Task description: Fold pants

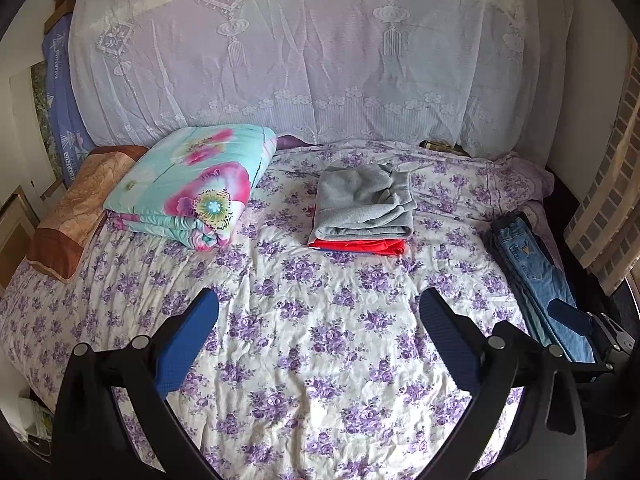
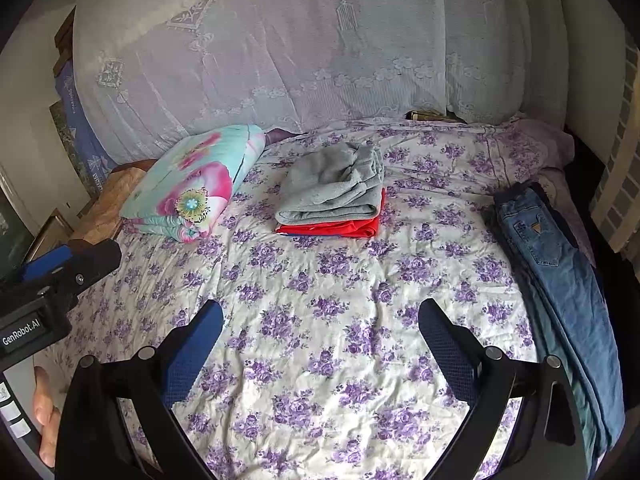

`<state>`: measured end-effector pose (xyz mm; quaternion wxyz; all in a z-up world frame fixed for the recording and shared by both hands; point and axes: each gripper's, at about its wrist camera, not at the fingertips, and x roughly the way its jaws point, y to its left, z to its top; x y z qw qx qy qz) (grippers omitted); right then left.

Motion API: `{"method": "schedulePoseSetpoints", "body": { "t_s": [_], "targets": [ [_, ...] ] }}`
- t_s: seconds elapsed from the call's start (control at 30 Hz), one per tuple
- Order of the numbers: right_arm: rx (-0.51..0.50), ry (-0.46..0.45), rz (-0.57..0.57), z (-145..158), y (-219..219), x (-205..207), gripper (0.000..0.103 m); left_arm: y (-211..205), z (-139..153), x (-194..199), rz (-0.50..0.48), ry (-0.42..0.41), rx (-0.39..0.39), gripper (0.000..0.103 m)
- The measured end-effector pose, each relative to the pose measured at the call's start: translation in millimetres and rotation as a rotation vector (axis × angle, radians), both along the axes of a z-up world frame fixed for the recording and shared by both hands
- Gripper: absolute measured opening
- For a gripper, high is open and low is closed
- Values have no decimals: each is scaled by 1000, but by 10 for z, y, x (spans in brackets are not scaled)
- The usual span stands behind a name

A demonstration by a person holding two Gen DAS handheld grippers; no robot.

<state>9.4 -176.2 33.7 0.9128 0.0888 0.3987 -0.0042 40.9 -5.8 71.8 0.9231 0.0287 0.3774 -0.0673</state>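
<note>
Both your grippers, left (image 1: 318, 340) and right (image 2: 320, 344), hung spread and empty over the floral sheet (image 2: 320, 300). Jeans (image 2: 560, 280) lay unfolded right of the folded stack (image 2: 332, 196): one pair remained, apparently.

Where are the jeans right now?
The jeans lie lengthwise along the bed's right edge in both views, right of the grey-and-red folded stack and closest to the right gripper.

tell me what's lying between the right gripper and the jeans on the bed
Nothing: in the right wrist view only bare floral bedsheet separates the open right gripper from the jeans along the bed's right edge.
</note>
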Motion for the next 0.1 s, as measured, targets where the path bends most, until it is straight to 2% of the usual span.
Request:
{"method": "schedulePoseSetpoints", "body": {
  "t_s": [0.1],
  "targets": [
    [-2,3,2,4,14,10,99,18,-14,15,1,5,-4,98]
  ]
}}
